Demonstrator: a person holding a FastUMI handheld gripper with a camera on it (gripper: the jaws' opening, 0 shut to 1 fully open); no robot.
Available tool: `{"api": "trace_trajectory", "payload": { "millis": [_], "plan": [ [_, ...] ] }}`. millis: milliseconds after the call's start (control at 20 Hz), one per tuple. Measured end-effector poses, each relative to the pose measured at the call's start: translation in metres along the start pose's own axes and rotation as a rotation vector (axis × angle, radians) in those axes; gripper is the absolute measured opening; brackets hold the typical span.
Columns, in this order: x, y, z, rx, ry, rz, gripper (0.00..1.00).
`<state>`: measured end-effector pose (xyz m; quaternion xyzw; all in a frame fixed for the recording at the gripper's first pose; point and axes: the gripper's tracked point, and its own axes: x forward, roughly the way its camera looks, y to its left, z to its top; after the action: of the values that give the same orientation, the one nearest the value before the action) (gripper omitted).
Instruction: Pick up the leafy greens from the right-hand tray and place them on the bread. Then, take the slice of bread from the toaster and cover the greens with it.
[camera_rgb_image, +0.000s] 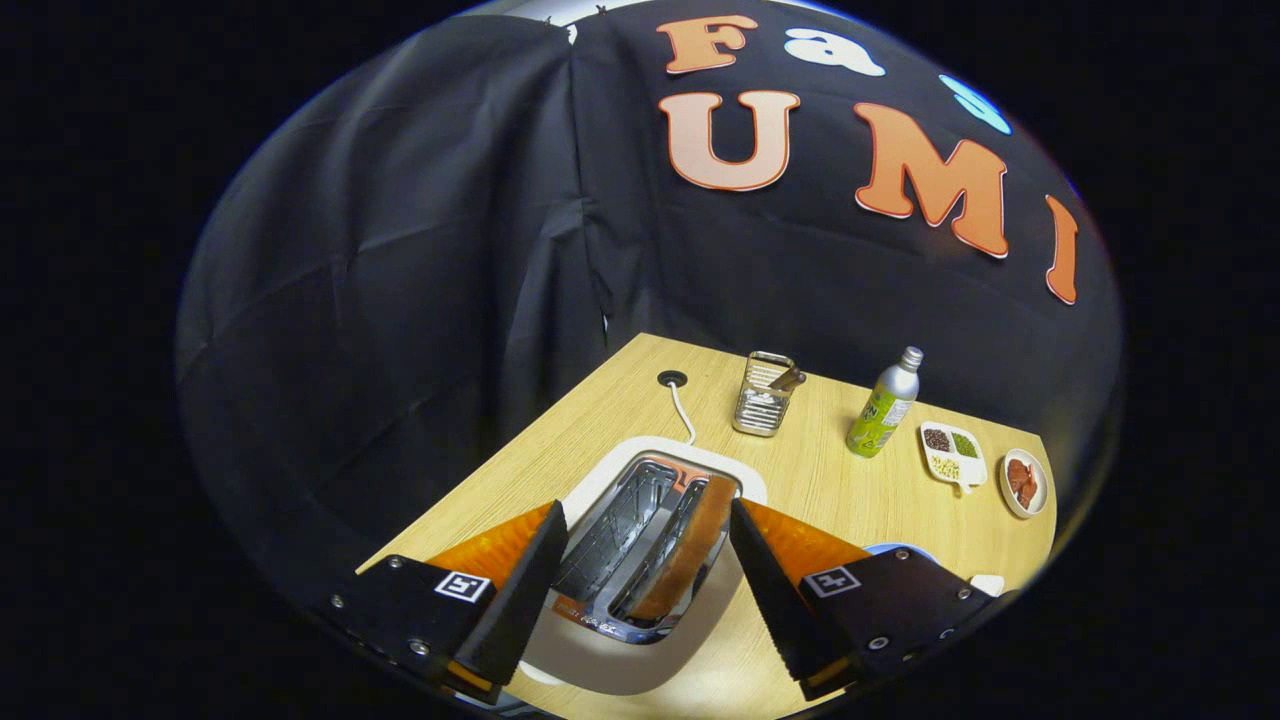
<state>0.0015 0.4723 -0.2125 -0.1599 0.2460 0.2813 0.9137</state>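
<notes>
A white toaster (640, 640) with a shiny metal top stands on the wooden table (850, 480), right under me. A browned slice of bread (690, 545) stands upright in its right-hand slot; the left-hand slot is bare. My gripper (640, 545) hovers over the toaster, open, with one finger on each side of the slots and the bread closer to the right finger. Neither finger touches the slice.
Beyond the toaster are a metal mesh holder (765, 395), a green and silver bottle (883, 405), a white divided dish (953, 455) of small toppings and a small plate (1024, 483) with reddish slices. A white cord (684, 412) runs to a hole in the table. A blue rim (900, 548) peeks behind the right finger.
</notes>
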Motion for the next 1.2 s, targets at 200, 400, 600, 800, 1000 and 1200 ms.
{"api": "trace_trajectory", "payload": {
  "millis": [200, 400, 600, 800, 1000, 1200],
  "plan": [
    [0.005, 0.003, -0.017, -0.002, 0.052, 0.012, 0.78],
    [0.000, -0.010, -0.013, -0.025, 0.040, -0.031, 0.21],
    [-0.005, -0.015, -0.014, 0.007, 0.046, -0.013, 0.05],
    [-0.017, -0.018, 0.000, 0.022, 0.029, -0.004, 0.05],
    [-0.034, -0.023, 0.021, 0.032, -0.010, 0.011, 0.05],
    [-0.049, -0.036, 0.035, 0.079, -0.028, 0.019, 0.05]
  ]
}}
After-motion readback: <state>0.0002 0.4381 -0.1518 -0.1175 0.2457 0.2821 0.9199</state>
